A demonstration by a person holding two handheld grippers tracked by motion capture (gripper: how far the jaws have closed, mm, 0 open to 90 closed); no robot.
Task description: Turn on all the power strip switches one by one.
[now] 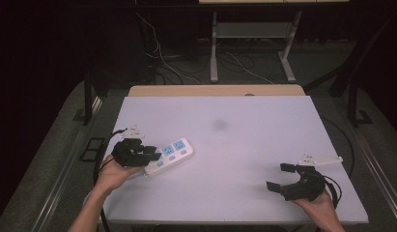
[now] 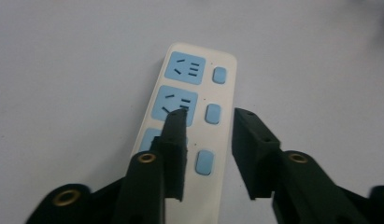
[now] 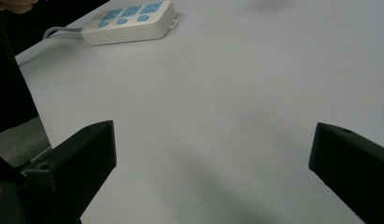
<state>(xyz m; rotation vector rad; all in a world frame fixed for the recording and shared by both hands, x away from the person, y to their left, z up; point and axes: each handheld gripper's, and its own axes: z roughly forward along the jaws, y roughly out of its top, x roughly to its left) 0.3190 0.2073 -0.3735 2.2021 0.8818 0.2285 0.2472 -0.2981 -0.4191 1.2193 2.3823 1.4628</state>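
Two grippers are working over a white table top (image 1: 234,145). One white power strip (image 1: 170,153) with three blue sockets and three blue switches is lying flat at the lower left of the high view, its long axis running slantwise up to the right.

Left gripper (image 1: 155,153): a hand (image 1: 111,175) is holding it at the lower left of the high view, directly over the near end of the strip. In the left gripper view the strip (image 2: 199,98) is running up the centre of the frame, and the gripper (image 2: 208,116) is standing narrowly parted above it. One jaw is lying over the middle blue socket (image 2: 173,100); the other is sitting just past the strip's switch-side edge, over bare table. The middle switch (image 2: 212,113) is showing in the gap between them. Whether either jaw is touching the strip cannot be told.

Right gripper (image 1: 279,177): a hand (image 1: 321,205) is holding it at the lower right of the high view, well apart from the strip. Its jaws are spreading wide, gripping nothing. In the right gripper view they are rising at the lower corners over bare table, with the strip (image 3: 129,23) lying far off at the upper left, a cable (image 3: 59,31) leaving its left end.
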